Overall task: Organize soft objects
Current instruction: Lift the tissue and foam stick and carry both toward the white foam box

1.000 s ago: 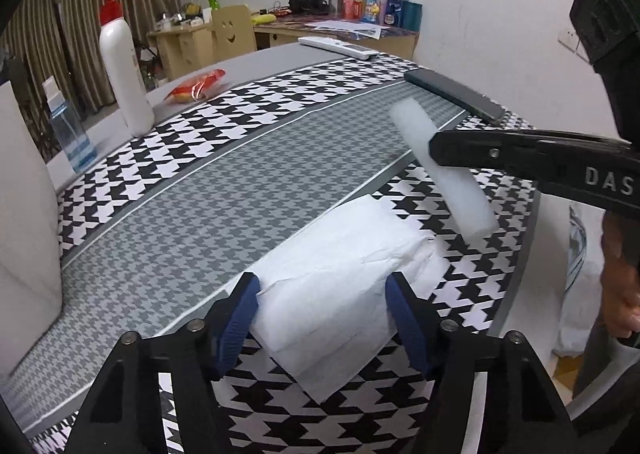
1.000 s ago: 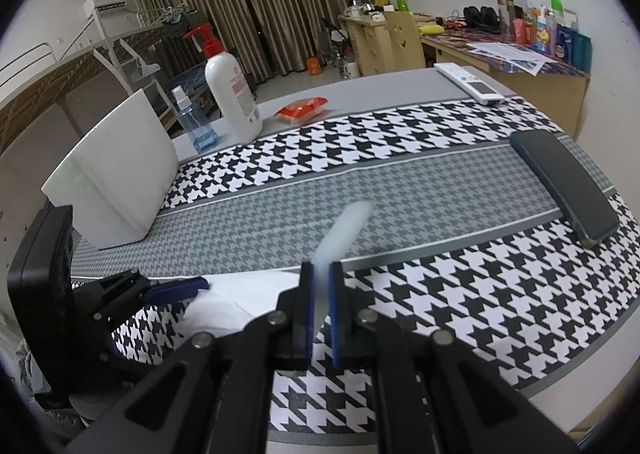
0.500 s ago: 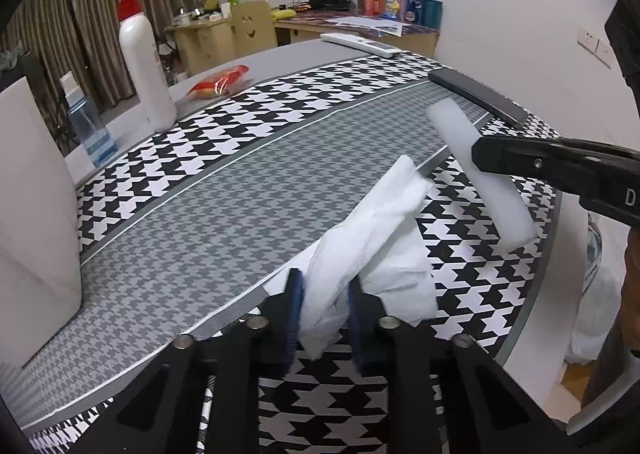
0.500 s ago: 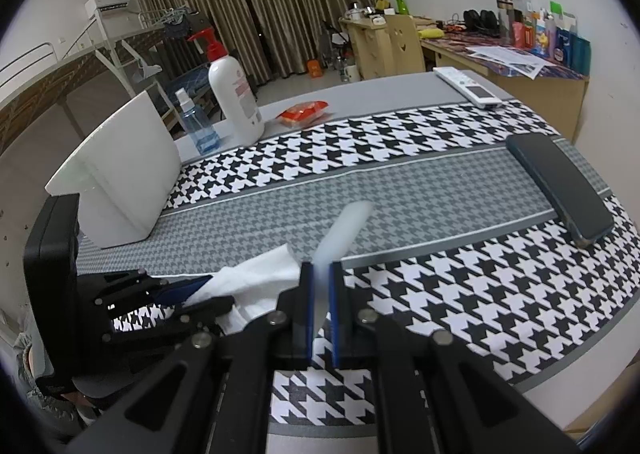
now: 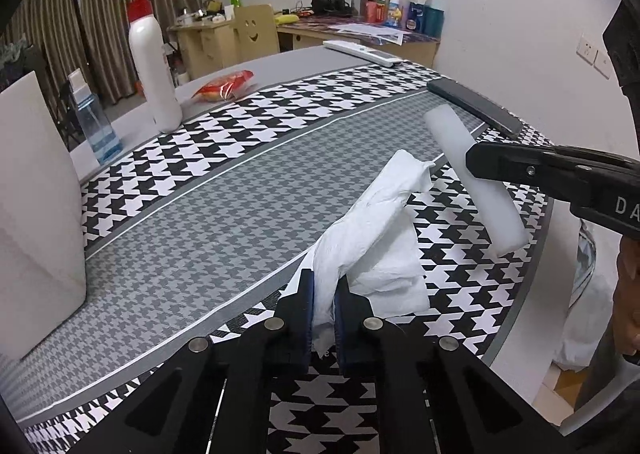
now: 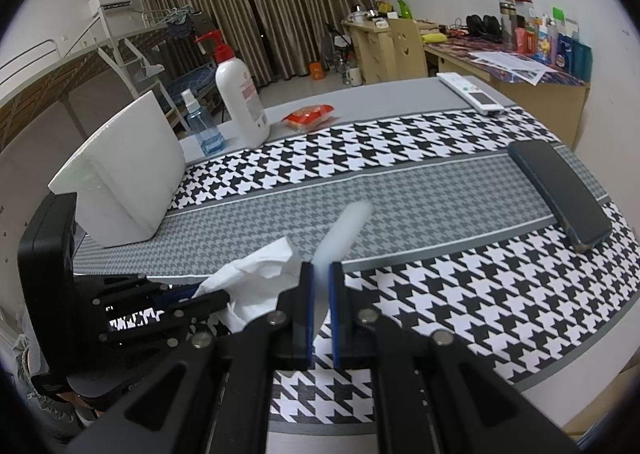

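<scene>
- Houndstooth-patterned black, white and grey cloth covers the worktop [image 5: 208, 221], with bottles at upper left.
- Left tongs [image 5: 323, 318], spread wide a second ago, have just been closing and now clench the crumpled white paper tissue [image 5: 372, 238] at lower centre, bunching it upward.
- Right tongs [image 6: 320, 318] stay clamped on the white foam bar [image 6: 344, 230].
- Both soft items are gripped, ready to be moved.

We're looking at a lived-in bedroom: a bunk bed [image 6: 60, 65] is standing far left, curtains [image 6: 280, 1] are hanging behind, a cluttered desk [image 6: 520, 69] is sitting far right.
</scene>
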The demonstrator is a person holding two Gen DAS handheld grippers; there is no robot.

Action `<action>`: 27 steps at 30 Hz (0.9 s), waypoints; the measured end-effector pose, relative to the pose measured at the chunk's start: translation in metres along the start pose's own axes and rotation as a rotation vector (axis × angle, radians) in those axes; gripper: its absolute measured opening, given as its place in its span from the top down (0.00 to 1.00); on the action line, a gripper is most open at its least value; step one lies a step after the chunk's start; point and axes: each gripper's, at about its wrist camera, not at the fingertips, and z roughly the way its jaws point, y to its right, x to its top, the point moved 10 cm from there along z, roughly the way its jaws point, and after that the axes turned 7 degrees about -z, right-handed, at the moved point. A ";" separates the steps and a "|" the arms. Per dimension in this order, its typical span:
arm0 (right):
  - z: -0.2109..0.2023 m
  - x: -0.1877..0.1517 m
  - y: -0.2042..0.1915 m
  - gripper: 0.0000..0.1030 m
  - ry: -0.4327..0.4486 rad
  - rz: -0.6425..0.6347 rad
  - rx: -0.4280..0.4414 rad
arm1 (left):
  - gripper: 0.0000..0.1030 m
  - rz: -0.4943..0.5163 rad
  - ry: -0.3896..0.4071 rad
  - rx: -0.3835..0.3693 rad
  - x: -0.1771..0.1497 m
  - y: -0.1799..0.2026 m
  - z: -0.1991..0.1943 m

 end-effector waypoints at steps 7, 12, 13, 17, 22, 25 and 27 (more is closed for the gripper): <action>-0.003 0.004 -0.006 0.91 0.010 -0.015 -0.002 | 0.91 -0.004 0.020 0.002 0.000 -0.003 -0.011; -0.004 0.004 -0.010 0.91 0.012 -0.019 -0.004 | 0.91 -0.013 0.036 0.000 0.001 -0.005 -0.018; -0.005 0.005 -0.011 0.91 0.013 -0.019 -0.005 | 0.91 -0.014 0.044 0.000 0.002 -0.005 -0.021; -0.008 0.008 -0.015 0.91 0.024 -0.031 -0.003 | 0.91 -0.018 0.086 0.003 0.007 -0.008 -0.033; -0.010 0.012 -0.023 0.91 0.032 -0.048 0.004 | 0.91 -0.032 0.125 0.012 0.012 -0.015 -0.048; -0.010 0.014 -0.029 0.91 0.038 -0.060 0.007 | 0.91 -0.034 0.148 0.019 0.015 -0.018 -0.057; -0.010 0.015 -0.032 0.91 0.041 -0.069 0.008 | 0.91 -0.034 0.160 0.025 0.017 -0.019 -0.061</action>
